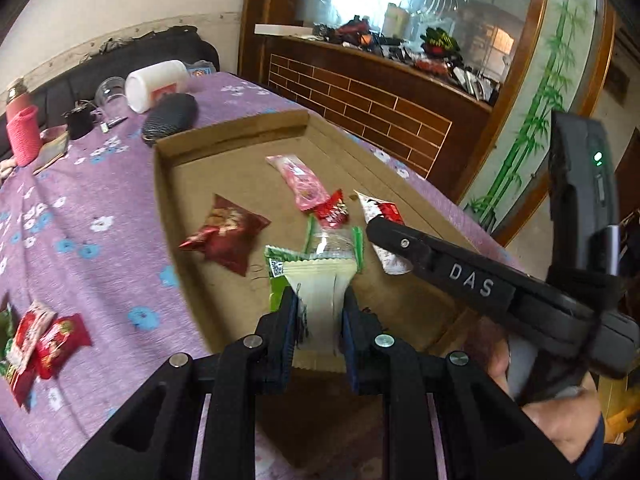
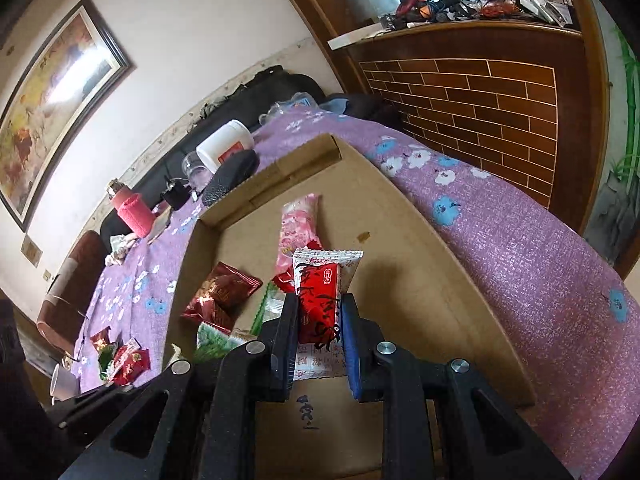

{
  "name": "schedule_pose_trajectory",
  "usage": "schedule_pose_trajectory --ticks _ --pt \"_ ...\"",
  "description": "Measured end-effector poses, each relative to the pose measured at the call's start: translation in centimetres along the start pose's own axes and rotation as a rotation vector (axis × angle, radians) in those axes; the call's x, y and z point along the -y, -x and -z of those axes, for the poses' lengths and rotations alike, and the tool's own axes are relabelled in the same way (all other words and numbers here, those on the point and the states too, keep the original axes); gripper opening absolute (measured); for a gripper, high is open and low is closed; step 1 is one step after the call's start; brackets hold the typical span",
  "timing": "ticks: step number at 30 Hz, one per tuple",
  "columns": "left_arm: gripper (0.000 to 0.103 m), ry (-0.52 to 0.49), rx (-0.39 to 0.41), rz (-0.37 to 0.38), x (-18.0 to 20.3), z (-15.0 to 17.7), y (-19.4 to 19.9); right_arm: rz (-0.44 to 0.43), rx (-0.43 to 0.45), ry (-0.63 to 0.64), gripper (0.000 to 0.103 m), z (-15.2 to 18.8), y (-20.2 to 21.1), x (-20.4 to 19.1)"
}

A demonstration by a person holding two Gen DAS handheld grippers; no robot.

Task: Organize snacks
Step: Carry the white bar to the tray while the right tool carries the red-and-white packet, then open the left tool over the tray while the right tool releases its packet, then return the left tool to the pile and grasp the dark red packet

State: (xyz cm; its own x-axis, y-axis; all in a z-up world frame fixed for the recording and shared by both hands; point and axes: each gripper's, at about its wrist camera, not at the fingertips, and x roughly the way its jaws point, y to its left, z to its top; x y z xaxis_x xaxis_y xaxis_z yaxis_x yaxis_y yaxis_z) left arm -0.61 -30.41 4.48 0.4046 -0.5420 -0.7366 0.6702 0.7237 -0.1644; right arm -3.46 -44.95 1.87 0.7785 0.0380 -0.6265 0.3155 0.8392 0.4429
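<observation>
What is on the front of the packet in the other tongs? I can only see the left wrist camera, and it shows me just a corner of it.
Observer: The right tongs are shut on a white plastic snack packet with a red panel, and the panel has black brush writing running down it.
Child: Where is there a picture in the room? I see only bamboo on glass.
Observer: A big dark-framed painting in yellow and orange hangs on the white wall, behind the far end of the table.
</observation>
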Motion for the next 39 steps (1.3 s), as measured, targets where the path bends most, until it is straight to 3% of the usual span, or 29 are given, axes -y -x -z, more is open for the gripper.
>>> schedule_pose_trajectory --ticks 9,11,13,15,22,33,39 --pt "0.020 -0.021 -0.005 0.042 1.1 -0.4 -1.1 0.020 0.018 -0.011 0.027 -0.1 0.3 0.0" --pt "0.023 -0.021 -0.002 0.043 1.1 -0.4 -0.8 0.015 0.033 -0.020 0.027 -0.2 0.6 0.2" --pt "0.038 -0.018 0.007 0.049 1.0 -0.4 -0.3 0.021 0.050 -0.019 0.027 -0.2 0.9 0.1" --pt "0.044 -0.015 0.024 0.048 1.0 -0.5 0.3 0.021 0.071 -0.022 0.027 -0.3 1.3 0.1" --pt "0.044 -0.004 0.060 0.051 0.3 -0.4 2.9 0.028 0.105 -0.029 0.027 -0.3 1.9 0.2" --pt "0.044 0.094 0.084 -0.021 -5.1 0.9 6.7 0.011 0.131 0.054 0.027 0.0 2.3 -1.5" --pt "0.044 0.168 0.104 -0.103 -10.1 2.0 10.0 -0.027 0.095 0.183 0.027 0.6 3.2 -5.3"
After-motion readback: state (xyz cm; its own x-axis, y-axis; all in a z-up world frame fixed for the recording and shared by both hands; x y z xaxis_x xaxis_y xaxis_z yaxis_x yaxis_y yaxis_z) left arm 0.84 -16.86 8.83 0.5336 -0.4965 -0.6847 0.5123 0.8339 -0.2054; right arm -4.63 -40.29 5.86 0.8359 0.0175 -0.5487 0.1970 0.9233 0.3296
